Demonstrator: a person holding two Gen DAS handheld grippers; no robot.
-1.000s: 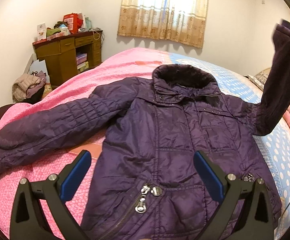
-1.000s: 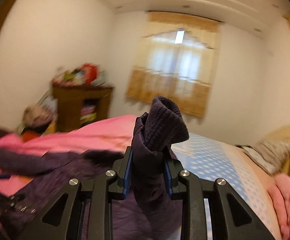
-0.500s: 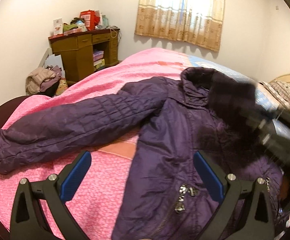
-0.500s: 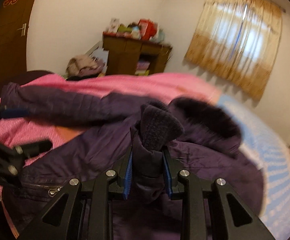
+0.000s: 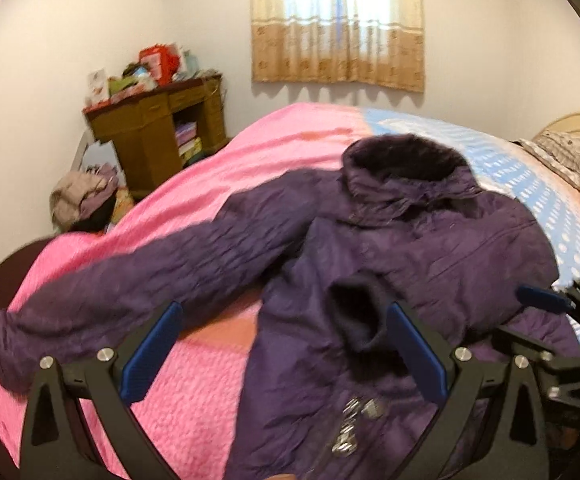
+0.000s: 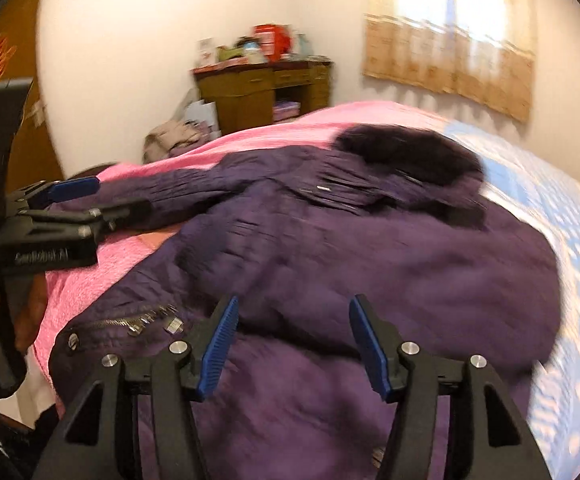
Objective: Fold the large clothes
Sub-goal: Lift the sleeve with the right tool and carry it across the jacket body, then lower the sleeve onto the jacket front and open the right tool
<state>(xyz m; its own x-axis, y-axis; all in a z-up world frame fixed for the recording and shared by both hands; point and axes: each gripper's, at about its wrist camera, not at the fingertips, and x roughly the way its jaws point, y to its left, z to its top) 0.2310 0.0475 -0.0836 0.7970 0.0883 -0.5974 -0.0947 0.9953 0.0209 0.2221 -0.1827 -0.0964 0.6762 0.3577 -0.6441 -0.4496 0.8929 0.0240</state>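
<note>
dark purple jacket on pink bedspread, light blue white-dotted sheet, beige patterned curtain, brown desk.

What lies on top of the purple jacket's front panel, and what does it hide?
One sleeve lies folded across the jacket front, dark cuff uppermost. The chest fabric beneath is covered; the zipper pull below shows.

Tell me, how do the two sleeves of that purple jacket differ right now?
The left-side sleeve lies stretched straight out over the pink bedspread, away from the jacket's body. The folded sleeve is laid across the jacket's chest, its dark knit cuff resting near the zipper. Both are the same quilted purple fabric.
</note>
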